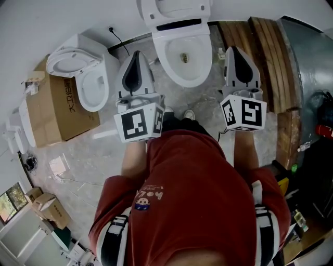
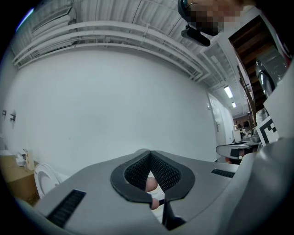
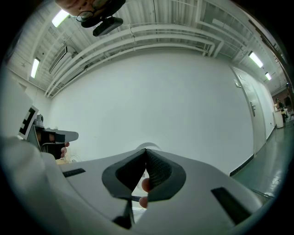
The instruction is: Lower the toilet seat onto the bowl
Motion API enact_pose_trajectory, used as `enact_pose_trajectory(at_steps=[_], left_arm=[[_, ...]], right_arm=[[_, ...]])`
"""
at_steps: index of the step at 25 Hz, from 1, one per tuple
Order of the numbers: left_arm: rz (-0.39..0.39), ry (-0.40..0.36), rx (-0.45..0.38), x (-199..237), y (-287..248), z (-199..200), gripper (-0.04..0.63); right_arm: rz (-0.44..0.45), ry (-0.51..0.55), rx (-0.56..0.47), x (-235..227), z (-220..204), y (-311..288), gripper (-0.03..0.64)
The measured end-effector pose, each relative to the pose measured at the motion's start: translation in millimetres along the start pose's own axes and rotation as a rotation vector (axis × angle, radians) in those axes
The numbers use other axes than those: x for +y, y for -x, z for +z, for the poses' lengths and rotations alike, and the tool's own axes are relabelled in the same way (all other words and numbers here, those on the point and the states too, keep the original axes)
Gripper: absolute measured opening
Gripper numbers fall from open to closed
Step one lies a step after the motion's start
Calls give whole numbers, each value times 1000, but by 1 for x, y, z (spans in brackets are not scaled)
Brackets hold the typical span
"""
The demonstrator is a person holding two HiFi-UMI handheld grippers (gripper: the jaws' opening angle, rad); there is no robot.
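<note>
The white toilet bowl point(image 1: 185, 56) stands straight ahead in the head view, its rim bare. Its seat and lid point(image 1: 174, 11) are raised, leaning back at the top of the frame. My left gripper point(image 1: 136, 55) is held to the left of the bowl and my right gripper point(image 1: 233, 50) to its right, both apart from it and pointing forward. Each has its jaws meeting at the tip with nothing between them. In the gripper views the left gripper point(image 2: 149, 154) and right gripper point(image 3: 145, 151) face a plain white wall.
A second white toilet point(image 1: 86, 78) with its lid up stands to the left, beside a cardboard box point(image 1: 54, 106). Wooden planks point(image 1: 263, 57) lean at the right. A black cable point(image 1: 118, 40) runs along the back wall. The floor is grey marble.
</note>
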State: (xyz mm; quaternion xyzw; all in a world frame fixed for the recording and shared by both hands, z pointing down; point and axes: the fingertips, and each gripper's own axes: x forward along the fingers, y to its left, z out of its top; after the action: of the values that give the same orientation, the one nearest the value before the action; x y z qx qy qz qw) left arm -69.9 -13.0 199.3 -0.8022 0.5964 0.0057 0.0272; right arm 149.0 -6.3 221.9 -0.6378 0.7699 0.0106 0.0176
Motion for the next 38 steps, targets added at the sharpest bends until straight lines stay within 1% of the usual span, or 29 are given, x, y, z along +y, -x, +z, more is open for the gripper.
enact_pose_trajectory(at_steps=[5, 10, 18, 21, 24, 33, 38], left_arm=[[-2, 5, -21, 5, -13, -4, 9], [-19, 18, -40, 17, -40, -6, 9], [-34, 27, -36, 47, -104, -12, 9], [-31, 42, -31, 59, -126, -13, 9], [-34, 30, -27, 76, -144, -16, 9], [-44, 78, -22, 124, -202, -21, 9], [-57, 96, -24, 137, -228, -25, 9]], right_arm=[[16, 29, -3, 5, -2, -14, 12], [14, 47, -3, 9, -5, -43, 12], [21, 63, 2, 14, -5, -118, 12], [29, 66, 10, 18, -7, -146, 12], [37, 69, 18, 26, -10, -172, 12], [36, 92, 40, 47, -8, -246, 12], [40, 110, 62, 53, -11, -273, 12]])
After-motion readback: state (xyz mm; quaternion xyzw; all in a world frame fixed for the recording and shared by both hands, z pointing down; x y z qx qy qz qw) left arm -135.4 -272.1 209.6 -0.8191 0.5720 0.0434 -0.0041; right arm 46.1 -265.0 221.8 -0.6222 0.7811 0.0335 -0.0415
